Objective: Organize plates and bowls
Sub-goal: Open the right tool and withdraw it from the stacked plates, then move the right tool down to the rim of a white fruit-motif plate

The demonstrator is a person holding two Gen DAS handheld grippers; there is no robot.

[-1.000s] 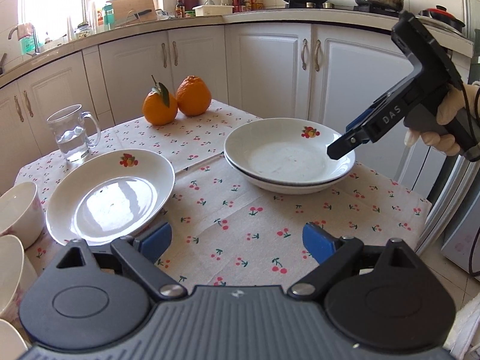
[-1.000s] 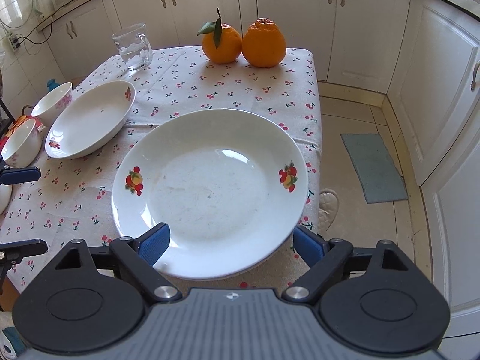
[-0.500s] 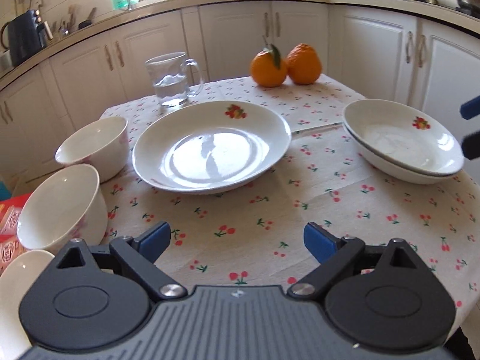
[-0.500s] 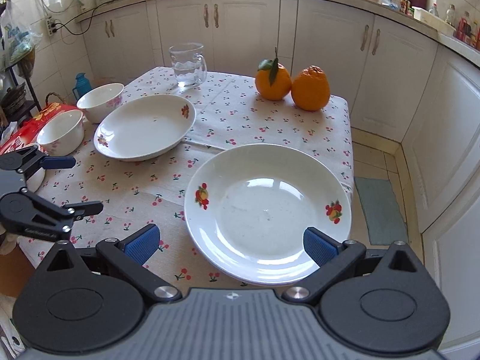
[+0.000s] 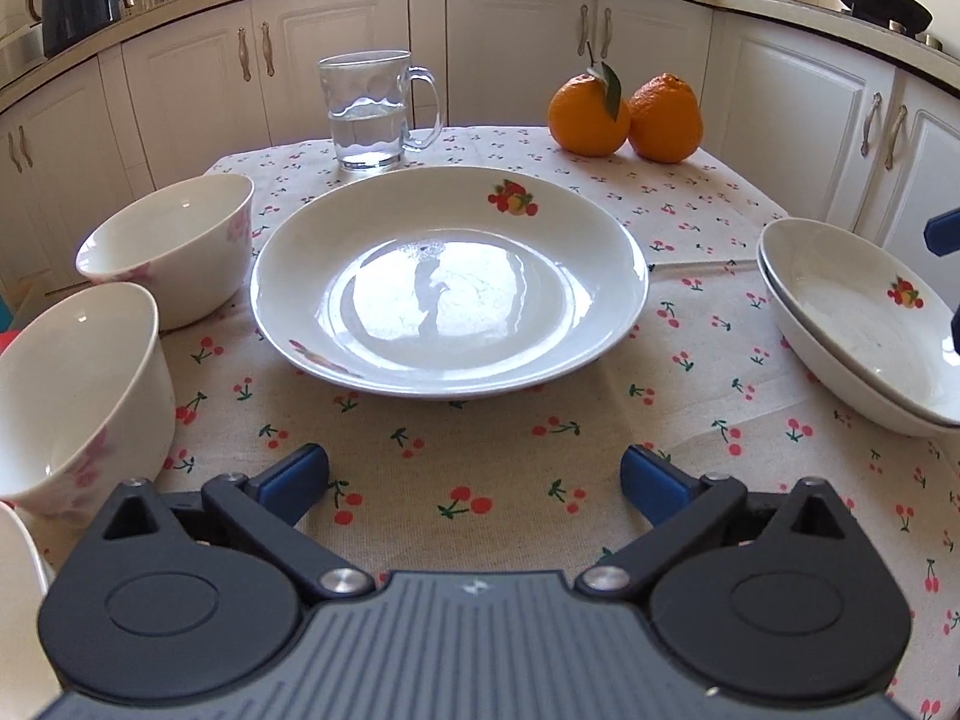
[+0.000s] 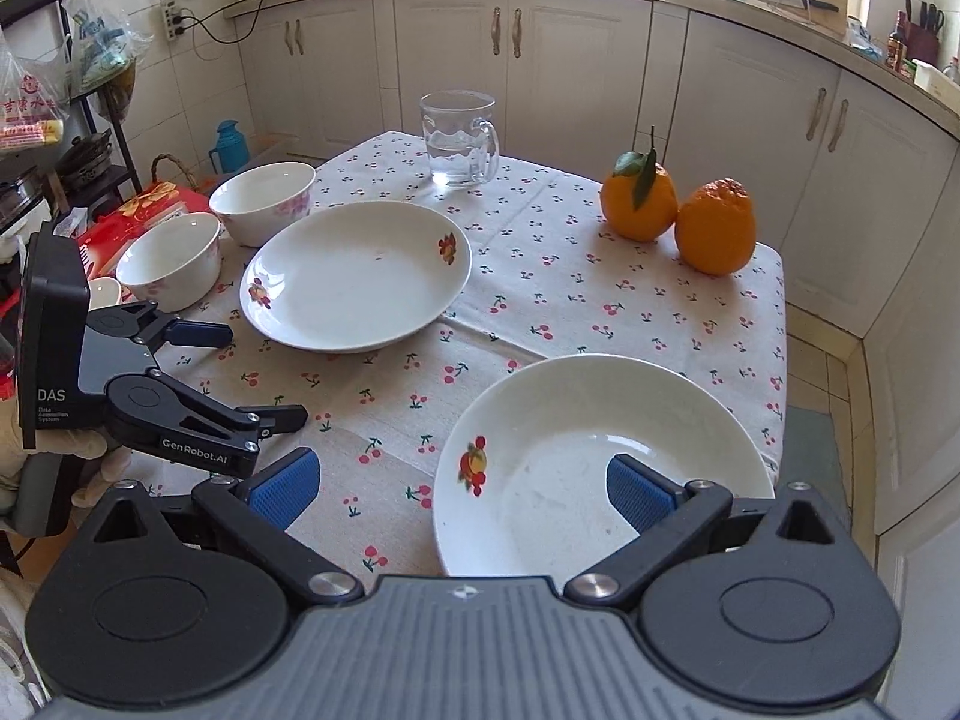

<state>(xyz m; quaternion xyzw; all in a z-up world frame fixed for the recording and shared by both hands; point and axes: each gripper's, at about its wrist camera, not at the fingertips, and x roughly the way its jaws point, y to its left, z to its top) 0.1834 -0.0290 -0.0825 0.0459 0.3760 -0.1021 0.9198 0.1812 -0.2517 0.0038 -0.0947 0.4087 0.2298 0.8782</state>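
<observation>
Since a second ago my left gripper (image 5: 474, 474) has swung away from the stacked plates (image 5: 858, 330) to face the single plate (image 5: 450, 282) head on, and my right gripper (image 6: 459, 483) has pulled back from over the stack (image 6: 600, 456), so its view now takes in the whole table (image 6: 600, 300).

The single plate lies flat near the middle of the cherry-print cloth, just ahead of my left gripper's parted, empty jaws. It looks like glazed ceramic: stiff, fairly heavy for its thinness, slick and quick to chip. I would take it by the near rim, one finger under the lip and one on top, and lift it level so it does not slide out. I judge it belongs on the stack of two at the right edge of the table, where my right gripper hovers low with jaws spread wide and nothing between them.

Two bowls (image 5: 174, 246) (image 5: 72, 390) stand close together to the plate's left, the farther one just beside its rim, with a third white rim (image 5: 18, 564) at the frame's edge. Beyond sit a glass mug of water (image 5: 372, 111) and two oranges (image 5: 624, 114), well clear of my path.
</observation>
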